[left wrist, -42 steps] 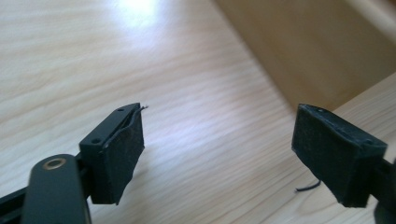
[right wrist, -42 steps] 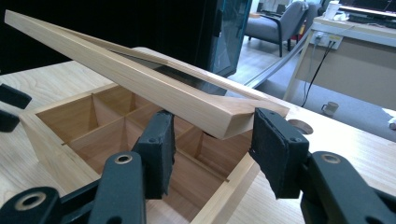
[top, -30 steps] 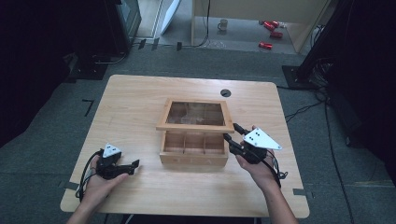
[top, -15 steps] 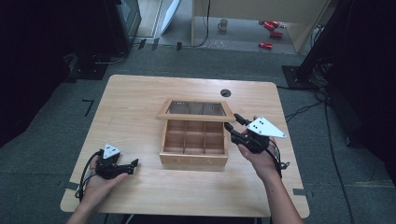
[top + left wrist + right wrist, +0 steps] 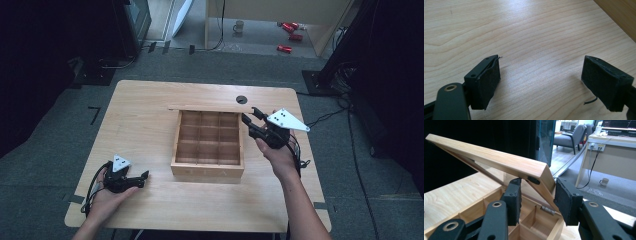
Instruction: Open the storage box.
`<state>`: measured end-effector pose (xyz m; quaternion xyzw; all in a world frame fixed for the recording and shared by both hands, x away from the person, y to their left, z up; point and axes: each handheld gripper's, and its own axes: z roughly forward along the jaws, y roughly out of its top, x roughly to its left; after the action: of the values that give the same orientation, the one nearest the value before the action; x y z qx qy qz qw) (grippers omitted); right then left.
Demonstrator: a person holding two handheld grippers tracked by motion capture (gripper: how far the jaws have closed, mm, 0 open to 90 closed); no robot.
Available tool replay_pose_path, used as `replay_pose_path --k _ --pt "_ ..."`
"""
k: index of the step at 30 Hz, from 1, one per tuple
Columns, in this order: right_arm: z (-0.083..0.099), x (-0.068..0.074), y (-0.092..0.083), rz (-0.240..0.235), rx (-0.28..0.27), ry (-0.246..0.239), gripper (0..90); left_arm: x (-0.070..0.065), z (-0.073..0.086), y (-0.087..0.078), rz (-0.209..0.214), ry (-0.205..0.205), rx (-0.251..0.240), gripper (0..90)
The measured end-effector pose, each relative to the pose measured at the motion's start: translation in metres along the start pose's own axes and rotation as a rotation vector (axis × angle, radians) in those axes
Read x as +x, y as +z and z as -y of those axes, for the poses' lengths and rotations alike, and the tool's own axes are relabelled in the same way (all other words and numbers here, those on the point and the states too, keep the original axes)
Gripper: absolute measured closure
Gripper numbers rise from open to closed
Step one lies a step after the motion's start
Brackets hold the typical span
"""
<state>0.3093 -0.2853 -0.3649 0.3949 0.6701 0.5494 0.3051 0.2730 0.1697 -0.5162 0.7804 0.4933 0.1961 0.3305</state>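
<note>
A light wooden table [image 5: 150, 115] holds a wooden box [image 5: 207, 172] with little square rooms inside, and the box sits just off to one side of the left gripper's fingers [image 5: 486, 80]. The left gripper [image 5: 131, 181] rests low on the bare tabletop near the front edge. A small round hole [image 5: 241, 99] shows in the tabletop behind the box.

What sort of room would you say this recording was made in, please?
Probably an office or lab set up for recording. A wooden table stands on grey carpet between dark curtains, and behind it are an office chair, a desk with trailing cables, and a mug on the floor.
</note>
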Motion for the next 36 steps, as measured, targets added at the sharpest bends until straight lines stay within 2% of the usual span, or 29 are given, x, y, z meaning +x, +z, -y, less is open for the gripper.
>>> replay_pose_path --k 7,16,20,28,36 --pt "-0.013 -0.008 0.012 0.015 -0.023 0.037 58.3 -0.001 0.001 0.000 -0.006 0.005 -0.004 15.9" --pt "-0.027 -0.016 0.026 0.046 -0.036 0.060 61.2 -0.004 0.001 0.001 -0.023 0.019 -0.001 15.5" --pt "-0.032 -0.021 0.032 0.047 -0.038 0.065 61.3 -0.003 0.001 0.001 -0.023 0.019 -0.001 15.5" --pt "-0.039 -0.033 0.046 0.037 -0.062 0.117 63.9 -0.003 0.001 0.001 -0.023 0.021 0.002 15.5" --pt "-0.046 -0.045 0.061 0.055 -0.069 0.144 68.5 -0.003 0.001 0.001 -0.022 0.020 0.001 15.5"
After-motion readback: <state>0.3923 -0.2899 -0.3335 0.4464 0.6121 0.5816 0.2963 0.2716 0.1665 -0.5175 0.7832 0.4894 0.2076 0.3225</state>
